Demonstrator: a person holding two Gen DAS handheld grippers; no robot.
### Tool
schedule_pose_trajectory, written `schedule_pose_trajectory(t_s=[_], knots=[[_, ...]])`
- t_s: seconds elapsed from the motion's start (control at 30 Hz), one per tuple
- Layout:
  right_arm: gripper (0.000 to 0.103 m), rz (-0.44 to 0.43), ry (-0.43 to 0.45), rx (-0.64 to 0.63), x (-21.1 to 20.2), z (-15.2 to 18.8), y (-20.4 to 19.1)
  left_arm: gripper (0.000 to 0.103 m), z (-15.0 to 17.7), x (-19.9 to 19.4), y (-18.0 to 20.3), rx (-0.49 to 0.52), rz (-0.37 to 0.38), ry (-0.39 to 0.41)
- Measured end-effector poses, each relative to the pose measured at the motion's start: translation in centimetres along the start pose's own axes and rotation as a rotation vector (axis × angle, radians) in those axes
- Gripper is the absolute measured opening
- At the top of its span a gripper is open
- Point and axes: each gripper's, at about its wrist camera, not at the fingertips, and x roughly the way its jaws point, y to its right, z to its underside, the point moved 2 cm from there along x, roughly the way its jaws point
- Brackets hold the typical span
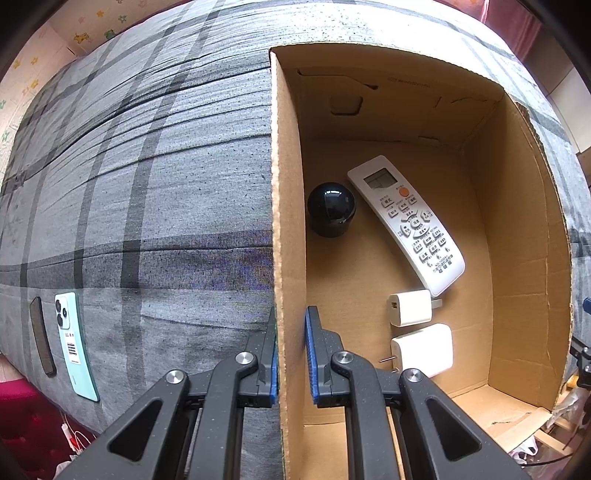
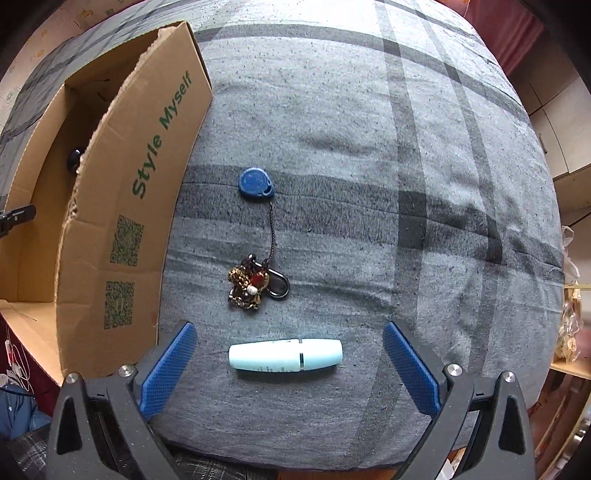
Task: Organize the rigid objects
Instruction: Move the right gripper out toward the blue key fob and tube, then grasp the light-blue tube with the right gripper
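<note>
Grey plaid bed (image 2: 332,147), cardboard box (image 1: 284,184) on it
Left tool (image 1: 291,354) clenched on box wall; right tool (image 2: 290,369) released, straddling pale blue tube (image 2: 284,355)

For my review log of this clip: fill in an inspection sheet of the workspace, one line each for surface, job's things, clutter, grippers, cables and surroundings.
Surface: grey plaid bedcover, mildly creased.
Job's things: cardboard box holds a white remote, black round device and two white chargers; pale blue tube, blue tag with keychain and green phone lie on the cover.
Clutter: dark strip beside the phone.
Grippers: left gripper clamps the box wall; right gripper open, tube between its fingers, untouched.
Cables: white cable off the bed edge.
Surroundings: star-patterned wall, red curtain.
</note>
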Motion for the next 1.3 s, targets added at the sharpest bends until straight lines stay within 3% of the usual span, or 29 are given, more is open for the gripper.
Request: schedule_pose_trajectory(t_s=[0.83,0.93,0.97,1.0,1.3], knots=[[0.103,-0.051,-0.144,0.031,6.0,5.3,0.3,0.012,0.0,-0.1,0.2,0.005,-0.008,-0.001],[0.100,-0.052,-0.156,0.036,6.1,5.3,0.2,0.012,0.0,-0.1,0.2,0.006,-0.008,-0.001],[0.092,-0.049,-0.159,0.035,6.3,5.1,0.5,0.012,0.0,-0.1,0.2,0.005,-0.009,-0.001],[0.091,-0.044,-0.164,0.033,6.4,5.0,0.4,0.012,0.0,-0.1,0.2,0.003,-0.009,-0.002],[0.091,-0.028,-0.154,0.044,5.4,2.6,0.5,0.012,0.0,-0.1,0.1,0.004,-0.008,-0.003]])
